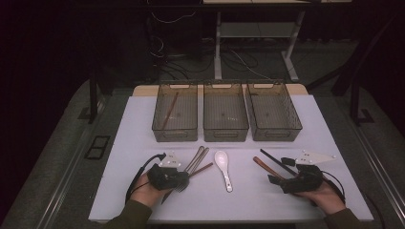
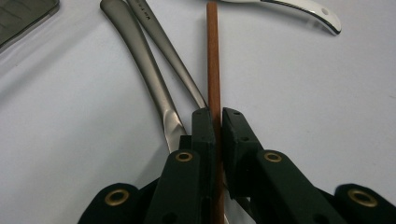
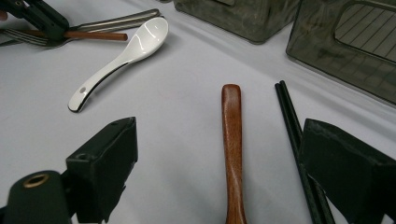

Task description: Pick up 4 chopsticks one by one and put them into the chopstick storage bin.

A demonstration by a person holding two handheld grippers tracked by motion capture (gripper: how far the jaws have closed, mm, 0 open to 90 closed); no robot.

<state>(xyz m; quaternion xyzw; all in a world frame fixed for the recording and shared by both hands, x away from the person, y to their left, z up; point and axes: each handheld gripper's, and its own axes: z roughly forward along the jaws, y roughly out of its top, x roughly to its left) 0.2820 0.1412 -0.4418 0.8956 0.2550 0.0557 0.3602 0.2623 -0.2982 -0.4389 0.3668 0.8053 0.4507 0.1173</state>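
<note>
The left tool (image 2: 218,122) is clamped on a brown wooden chopstick (image 2: 214,60) that lies on the white worktop (image 1: 143,124) at near left, close against two metal fork handles (image 2: 144,56). To lift it well, I would raise it straight up and keep it level, so its shaft does not drag the forks along, then carry it toward the left bin (image 1: 175,112) at the far side, where another brown stick already lies.

In the middle of the worktop lies a white ceramic spoon (image 1: 223,164), clear of both tools. At near right, the right tool (image 3: 219,154) stands with its jaws wide apart over a wooden handle (image 3: 232,140), with a pair of black chopsticks (image 3: 294,135) just beside it.

The left gripper view shows how the pads pinch the chopstick; the high view hides that under the hand but shows all three bins
</note>
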